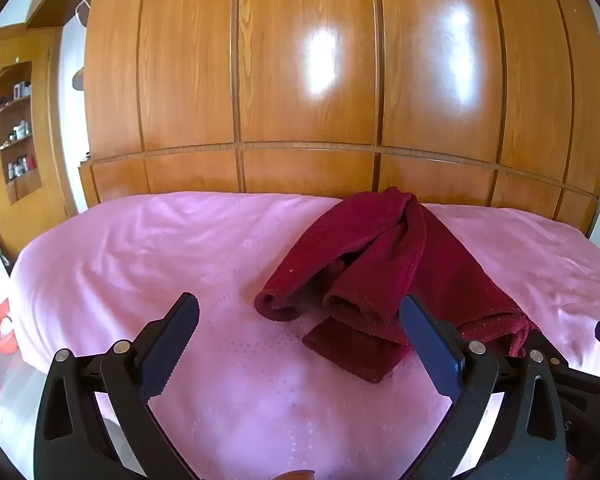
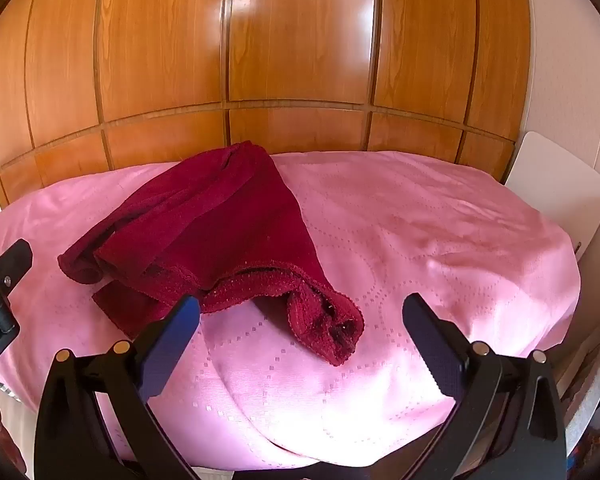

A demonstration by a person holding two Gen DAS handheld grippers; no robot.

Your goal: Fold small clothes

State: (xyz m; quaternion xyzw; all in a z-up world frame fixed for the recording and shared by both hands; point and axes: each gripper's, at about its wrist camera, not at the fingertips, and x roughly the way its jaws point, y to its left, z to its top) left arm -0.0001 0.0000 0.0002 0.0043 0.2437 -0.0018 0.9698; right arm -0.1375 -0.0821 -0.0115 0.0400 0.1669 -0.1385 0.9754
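A dark red fleecy garment (image 1: 380,264) lies crumpled on the pink bedspread (image 1: 180,248), bunched into rolls with loose ends toward me. In the left wrist view my left gripper (image 1: 300,308) hovers open just in front of its near edge, nothing between the pads. In the right wrist view the same garment (image 2: 220,224) sits left of centre, one rolled end (image 2: 328,320) reaching toward me. My right gripper (image 2: 300,308) is open above the bedspread (image 2: 440,232), that rolled end lying between its fingers without contact. The left gripper's body (image 2: 4,280) shows at the left edge.
A wall of glossy wooden wardrobe doors (image 1: 308,80) stands right behind the bed. A wooden shelf niche (image 1: 18,132) with small bottles is at far left, a red object (image 1: 0,332) on the floor below. A white board (image 2: 556,192) leans at the bed's right end.
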